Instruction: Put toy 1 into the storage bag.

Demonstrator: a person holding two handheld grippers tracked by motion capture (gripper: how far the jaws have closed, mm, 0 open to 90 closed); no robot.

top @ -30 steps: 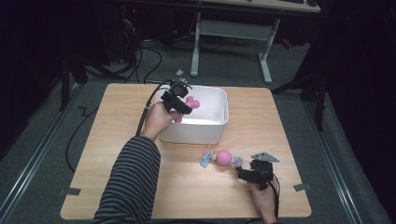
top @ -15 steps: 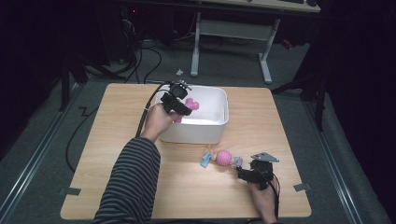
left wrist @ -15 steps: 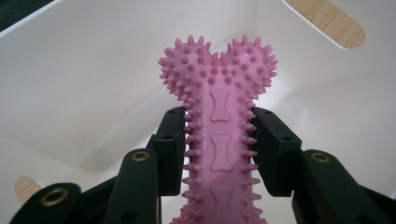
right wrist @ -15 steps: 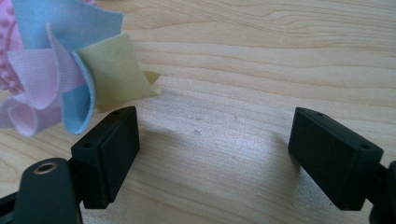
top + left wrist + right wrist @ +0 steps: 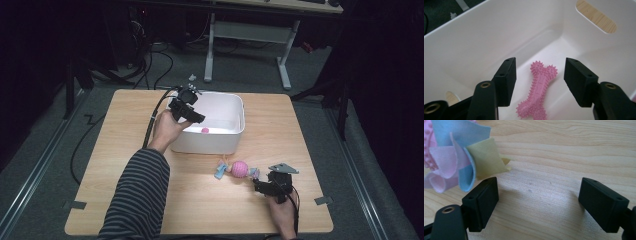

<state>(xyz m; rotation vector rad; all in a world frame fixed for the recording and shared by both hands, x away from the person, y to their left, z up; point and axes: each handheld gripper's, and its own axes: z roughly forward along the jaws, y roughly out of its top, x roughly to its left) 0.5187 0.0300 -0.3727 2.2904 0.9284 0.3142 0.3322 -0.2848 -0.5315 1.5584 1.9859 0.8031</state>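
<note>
Pink bone toy (image 5: 537, 91) was just released into the white bin (image 5: 235, 107); the left gripper (image 5: 539, 82) jaws had just been opening, nothing clamped.

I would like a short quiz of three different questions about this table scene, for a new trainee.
1. True or false: the pink bone toy lies on the floor of the white bin.
2. What lies nearest the right hand-held gripper? A) a metal spoon B) a pink ball toy with fabric ribbons C) a glass cup
3. Fill in: the left hand-held gripper has just been opening its jaws, and they stand ____ the bone toy without touching it.

Key: 1 true; 2 B; 3 above.
</note>
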